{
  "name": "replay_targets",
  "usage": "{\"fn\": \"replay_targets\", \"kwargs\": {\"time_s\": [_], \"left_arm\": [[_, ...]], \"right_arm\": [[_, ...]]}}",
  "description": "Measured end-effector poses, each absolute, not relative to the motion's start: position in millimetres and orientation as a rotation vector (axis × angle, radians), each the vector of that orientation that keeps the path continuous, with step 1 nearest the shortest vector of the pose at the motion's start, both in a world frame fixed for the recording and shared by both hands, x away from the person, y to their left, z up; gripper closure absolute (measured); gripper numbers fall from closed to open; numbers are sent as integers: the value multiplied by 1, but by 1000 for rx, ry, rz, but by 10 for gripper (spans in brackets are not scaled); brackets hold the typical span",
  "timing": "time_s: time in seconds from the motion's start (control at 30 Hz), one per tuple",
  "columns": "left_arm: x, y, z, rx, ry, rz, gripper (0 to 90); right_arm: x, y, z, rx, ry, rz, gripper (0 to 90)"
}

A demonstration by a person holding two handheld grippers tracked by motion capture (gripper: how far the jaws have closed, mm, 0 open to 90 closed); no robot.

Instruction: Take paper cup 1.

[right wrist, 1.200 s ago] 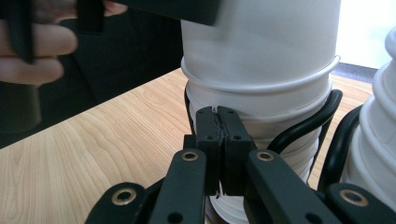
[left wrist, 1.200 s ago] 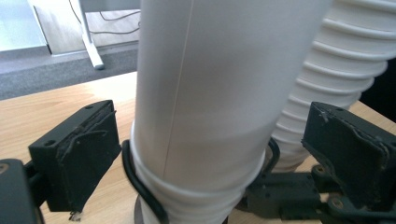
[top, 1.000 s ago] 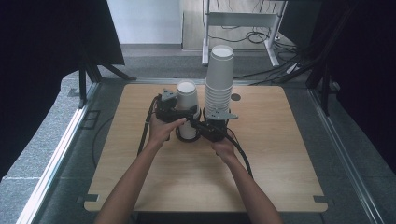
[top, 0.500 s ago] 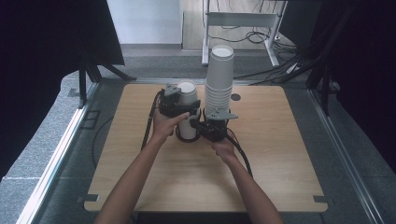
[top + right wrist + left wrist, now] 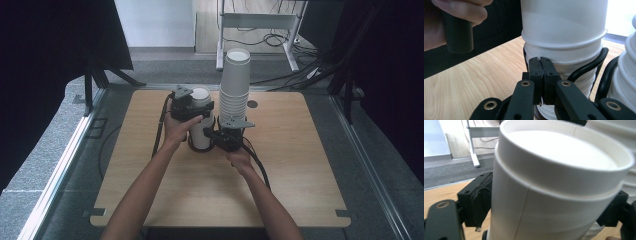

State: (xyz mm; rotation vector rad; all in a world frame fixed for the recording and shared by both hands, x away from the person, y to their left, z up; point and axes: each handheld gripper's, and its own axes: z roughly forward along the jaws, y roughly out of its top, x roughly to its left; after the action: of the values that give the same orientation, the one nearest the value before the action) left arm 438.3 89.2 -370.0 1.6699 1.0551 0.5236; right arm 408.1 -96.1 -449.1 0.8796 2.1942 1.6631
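A short stack of upturned white paper cups (image 5: 201,131) stands mid-table. My left gripper (image 5: 200,103) sits at its top, and its jaws have just been closing with the top cup (image 5: 554,185) between them. In the left gripper view both black pads (image 5: 476,202) press the cup's wall. My right gripper (image 5: 210,135) is low at the stack's base. Its jaws (image 5: 543,72) are shut pad to pad right against the lower cups (image 5: 564,52); I cannot tell whether they nip anything. A tall stack of cups (image 5: 235,85) stands just right of the short one.
A black cable (image 5: 589,67) loops around the short stack's base. The wooden table (image 5: 300,165) has a small dark hole (image 5: 252,104) behind the tall stack. A metal desk frame (image 5: 260,20) stands beyond the far edge, with dark curtains on both sides.
The left gripper has shifted right onto the short stack's top cup and its jaws have closed on it. The right hand and both stacks have stayed put.
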Motion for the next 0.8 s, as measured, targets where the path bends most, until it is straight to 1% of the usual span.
{"fn": "replay_targets", "kwargs": {"time_s": [0.17, 0.5, 0.8], "left_arm": [[438, 89, -370, 1672, 1043, 544, 177], [437, 91, -365, 1637, 1037, 542, 184], [431, 96, -345, 1585, 1009, 576, 186]], "right_arm": [[408, -96, -449, 878, 2195, 1662, 875], [408, -96, -449, 877, 2196, 1661, 875], [408, -96, -449, 874, 2199, 1657, 874]]}}
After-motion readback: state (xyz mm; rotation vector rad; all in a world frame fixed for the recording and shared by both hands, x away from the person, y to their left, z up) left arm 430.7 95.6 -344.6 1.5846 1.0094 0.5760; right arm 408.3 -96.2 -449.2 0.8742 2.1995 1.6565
